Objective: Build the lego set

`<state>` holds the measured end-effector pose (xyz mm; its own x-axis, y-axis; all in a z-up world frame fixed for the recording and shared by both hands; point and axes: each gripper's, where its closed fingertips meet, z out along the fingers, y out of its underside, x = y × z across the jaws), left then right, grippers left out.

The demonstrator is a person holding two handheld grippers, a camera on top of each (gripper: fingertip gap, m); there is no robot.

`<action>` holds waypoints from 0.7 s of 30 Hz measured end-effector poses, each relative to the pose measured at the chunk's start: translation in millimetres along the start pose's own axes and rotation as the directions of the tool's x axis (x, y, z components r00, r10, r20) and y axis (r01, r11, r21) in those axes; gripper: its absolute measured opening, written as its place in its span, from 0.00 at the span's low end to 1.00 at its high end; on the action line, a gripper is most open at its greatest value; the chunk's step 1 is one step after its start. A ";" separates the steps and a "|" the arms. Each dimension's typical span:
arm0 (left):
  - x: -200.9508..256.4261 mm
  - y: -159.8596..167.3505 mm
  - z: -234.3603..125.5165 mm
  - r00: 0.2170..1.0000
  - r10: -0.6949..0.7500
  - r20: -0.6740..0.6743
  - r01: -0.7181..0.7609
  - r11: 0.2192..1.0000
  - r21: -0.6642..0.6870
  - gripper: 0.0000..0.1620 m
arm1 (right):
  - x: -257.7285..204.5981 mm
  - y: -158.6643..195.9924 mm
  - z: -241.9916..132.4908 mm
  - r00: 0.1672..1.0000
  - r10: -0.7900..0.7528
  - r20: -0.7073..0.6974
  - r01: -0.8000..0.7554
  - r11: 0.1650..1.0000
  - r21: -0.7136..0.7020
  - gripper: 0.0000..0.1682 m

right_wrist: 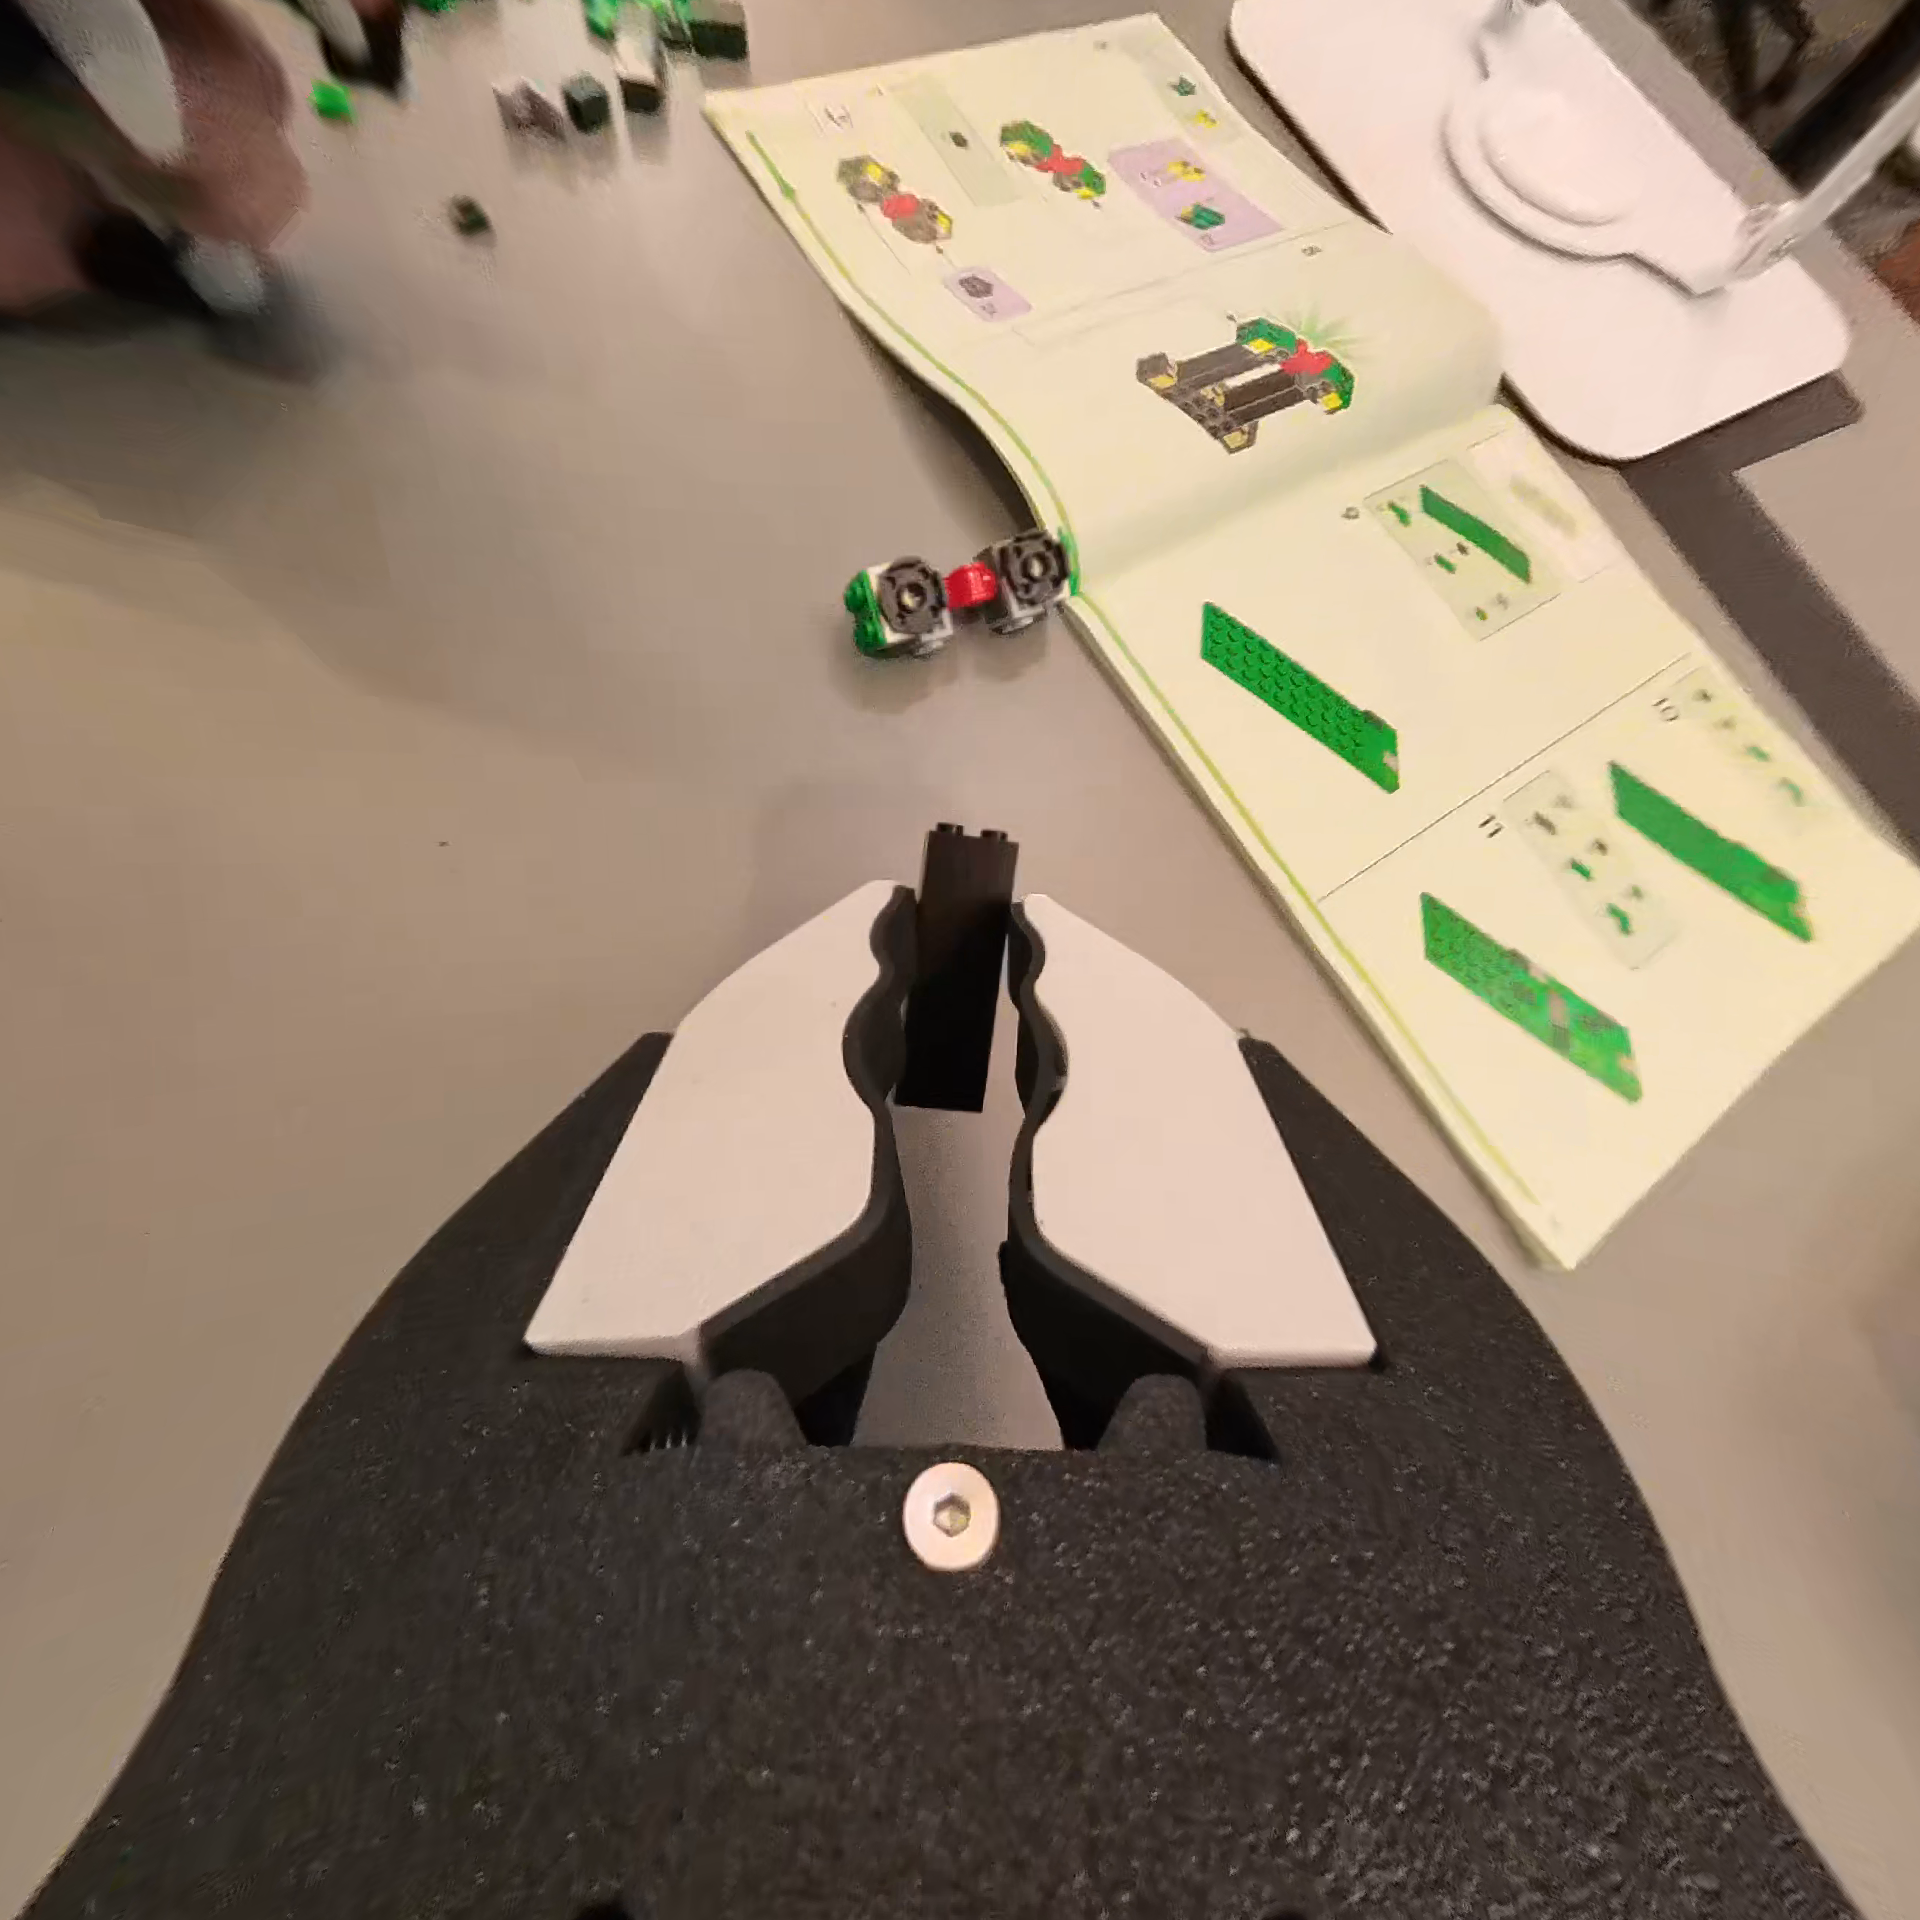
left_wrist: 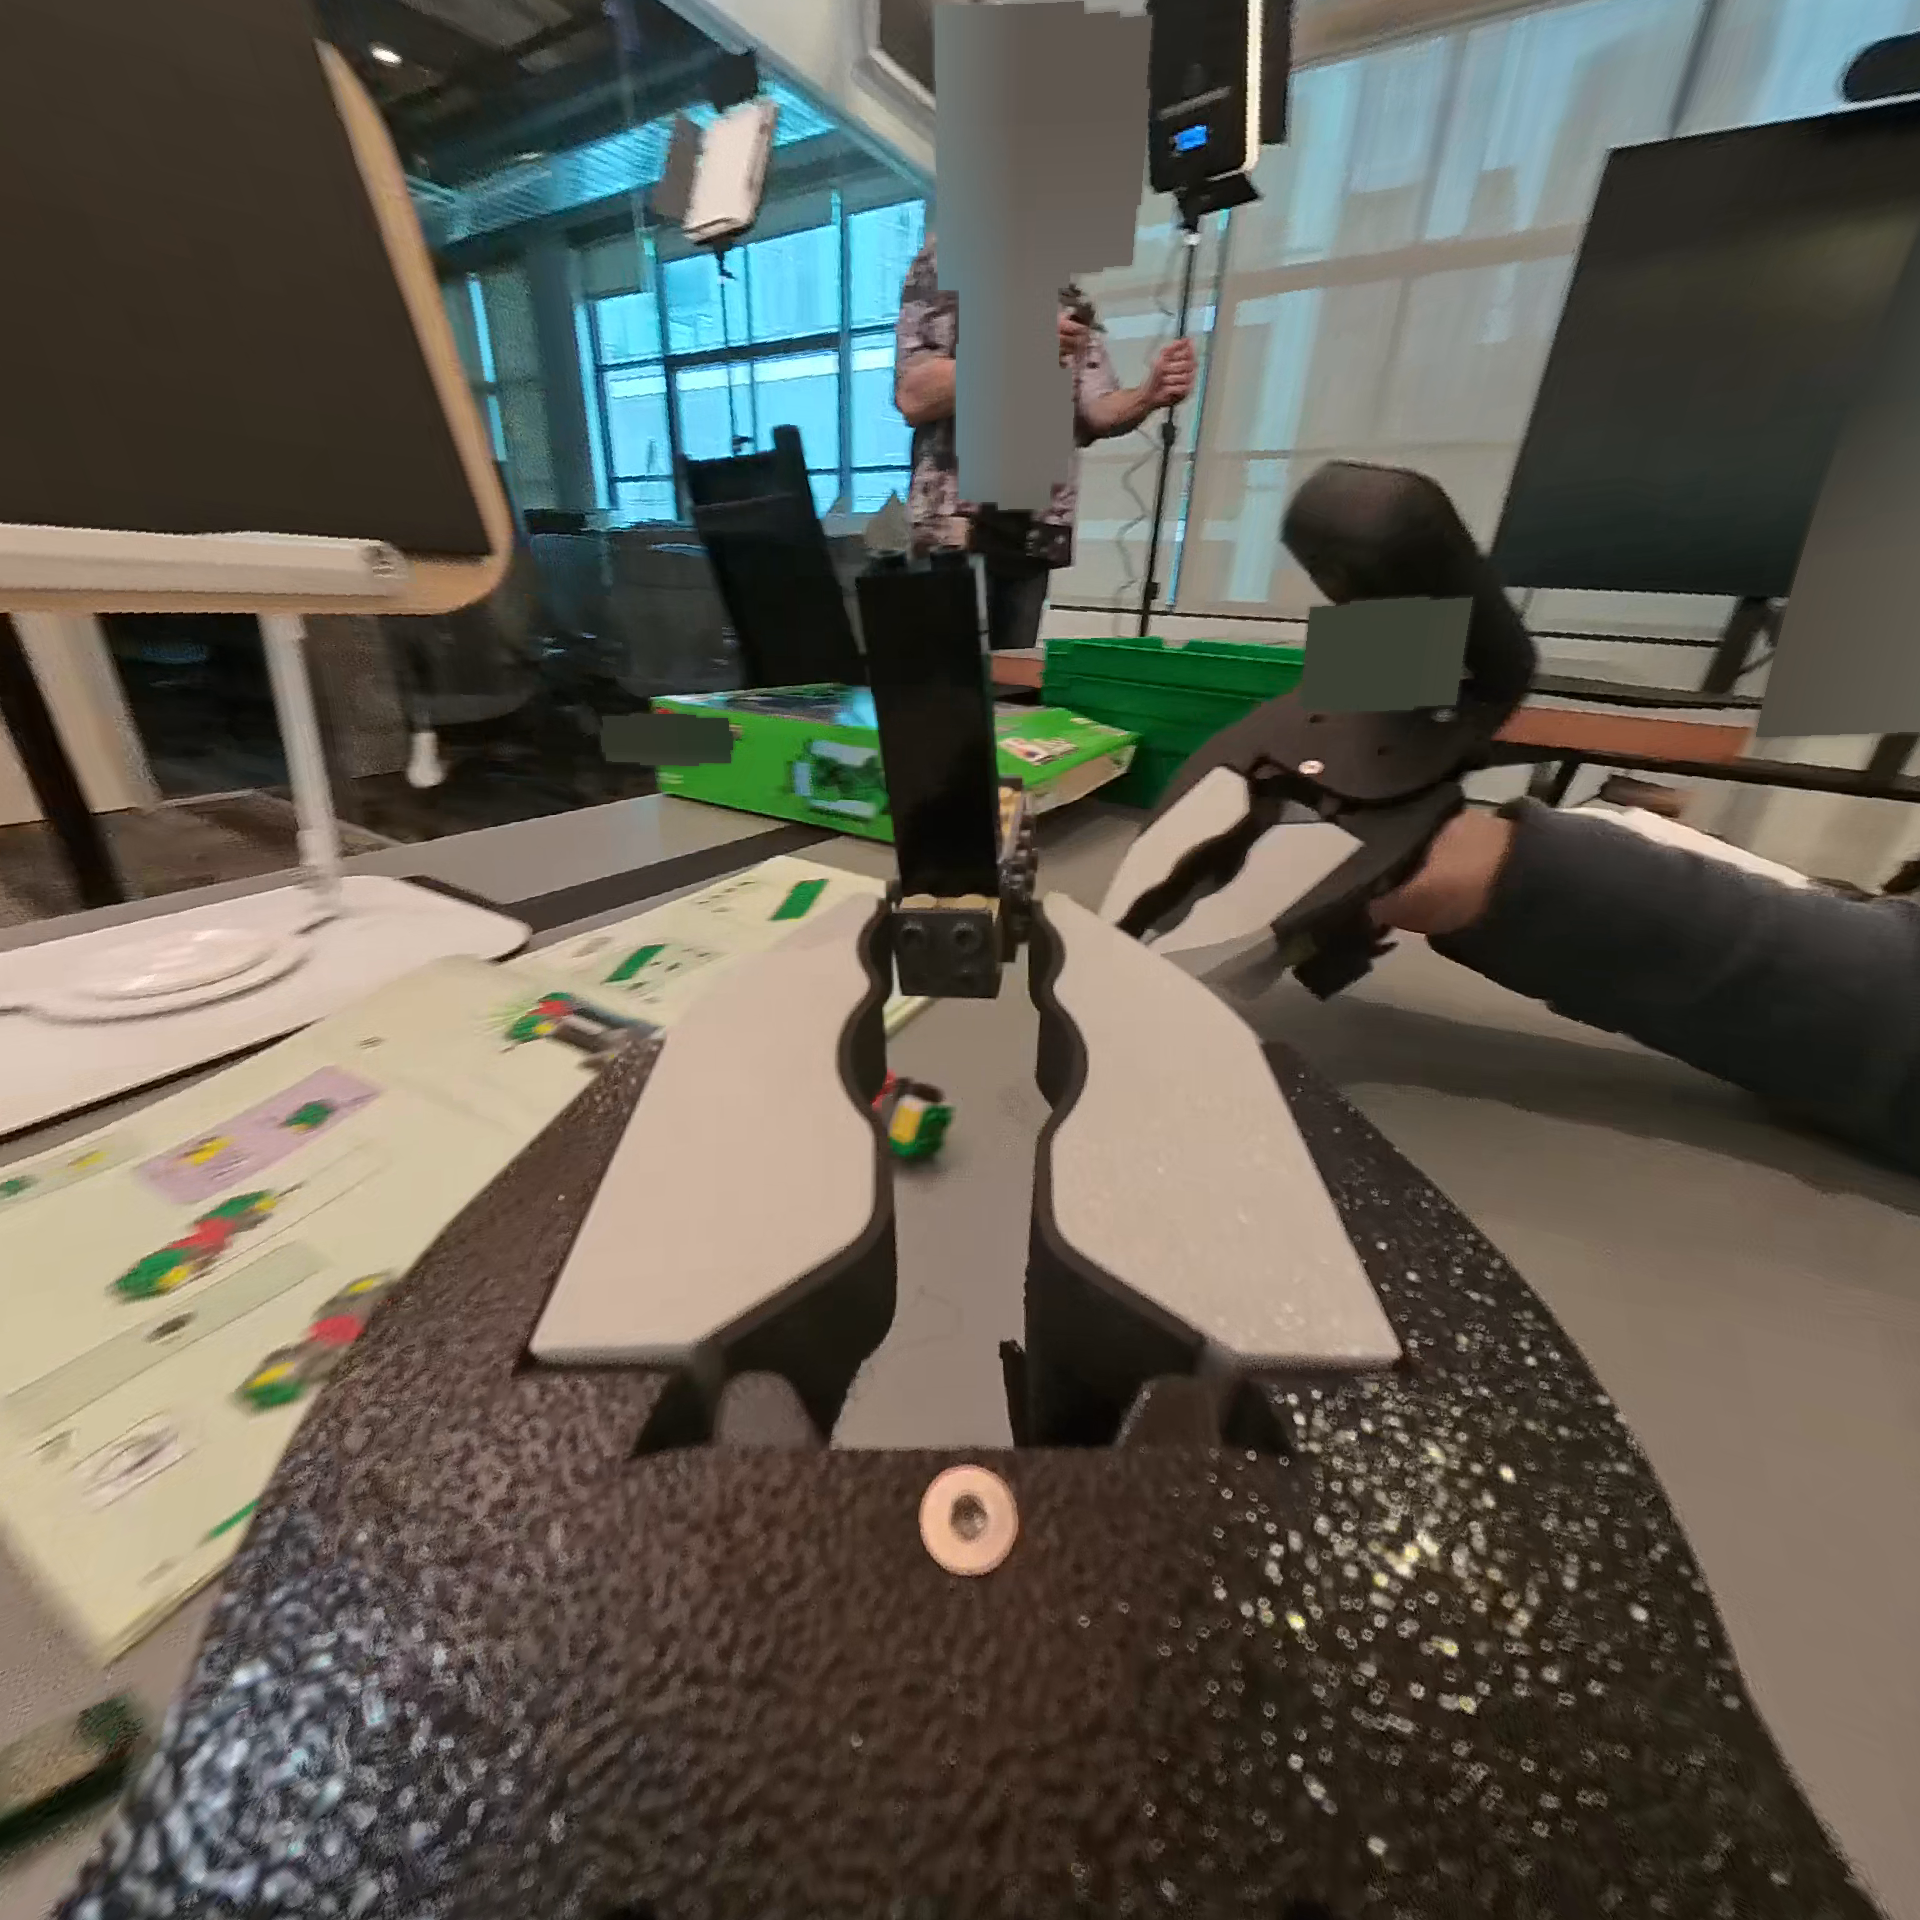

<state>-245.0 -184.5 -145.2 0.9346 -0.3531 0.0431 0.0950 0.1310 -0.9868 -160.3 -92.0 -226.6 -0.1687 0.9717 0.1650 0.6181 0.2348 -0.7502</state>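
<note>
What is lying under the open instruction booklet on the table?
The instruction booklet lies flat on the grey table; its top corner overlaps the white lamp base. Anything beneath the pages is covered and cannot be seen.
</note>
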 end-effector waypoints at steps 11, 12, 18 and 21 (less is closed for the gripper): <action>26.6 10.9 69.7 0.998 -0.067 -0.013 0.067 0.998 0.019 0.15 | 10.1 29.8 -14.6 0.998 -0.055 -0.026 0.054 0.998 -0.043 0.10; 27.6 11.0 76.5 0.997 -0.074 -0.029 0.075 0.997 0.023 0.15 | 9.8 32.2 -13.8 0.997 -0.068 -0.029 0.067 0.996 -0.056 0.10; 44.0 -4.8 105.8 0.981 -0.024 -0.194 0.048 0.992 0.117 0.15 | 20.0 34.5 -19.8 0.992 -0.084 -0.089 0.078 0.994 -0.071 0.10; 39.6 -6.3 112.6 0.979 0.008 -0.205 0.018 0.992 0.125 0.15 | 21.7 34.4 -21.5 0.994 -0.062 -0.087 0.057 0.997 -0.054 0.10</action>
<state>-170.0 -95.0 -119.7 0.8450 -0.5348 0.0022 0.1542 0.2397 -0.9585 -126.1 -62.2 -235.1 -0.1391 0.9539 0.2659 0.6477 0.2907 -0.7042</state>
